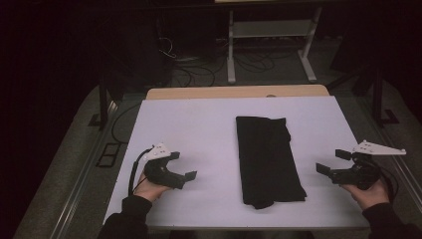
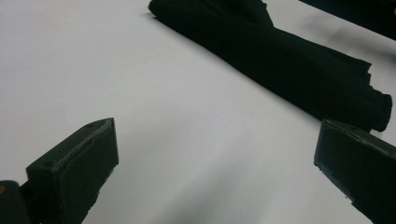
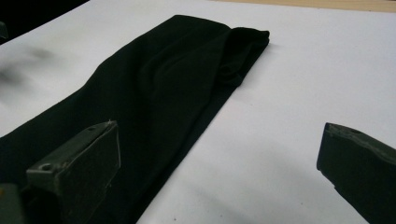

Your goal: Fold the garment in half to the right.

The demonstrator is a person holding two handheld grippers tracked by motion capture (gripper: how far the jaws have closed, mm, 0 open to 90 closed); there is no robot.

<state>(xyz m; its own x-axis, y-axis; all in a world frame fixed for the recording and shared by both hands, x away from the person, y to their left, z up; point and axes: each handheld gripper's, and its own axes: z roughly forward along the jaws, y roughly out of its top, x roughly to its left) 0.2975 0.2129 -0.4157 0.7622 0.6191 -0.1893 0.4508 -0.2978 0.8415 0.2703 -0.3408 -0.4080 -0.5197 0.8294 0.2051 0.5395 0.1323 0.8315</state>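
A black cloth (image 1: 268,159), folded into a long strip, lies flat on the white table (image 1: 199,124), a little right of the middle, with its long side running away from the person. The left gripper (image 1: 186,175) is above the table to the left of the cloth, and its jaws are wide apart and hold nothing. The right gripper (image 1: 331,162) is near the right edge of the table, to the right of the cloth, also with the jaws wide and empty, and neither gripper touches the cloth.

Folded black cloth (image 1: 268,160) lies lengthwise on white desk (image 1: 199,124), right of centre. Left claw (image 1: 185,174) and right claw (image 1: 329,162) held at either side, both well apart from cloth, jaws spread, pointing inward.
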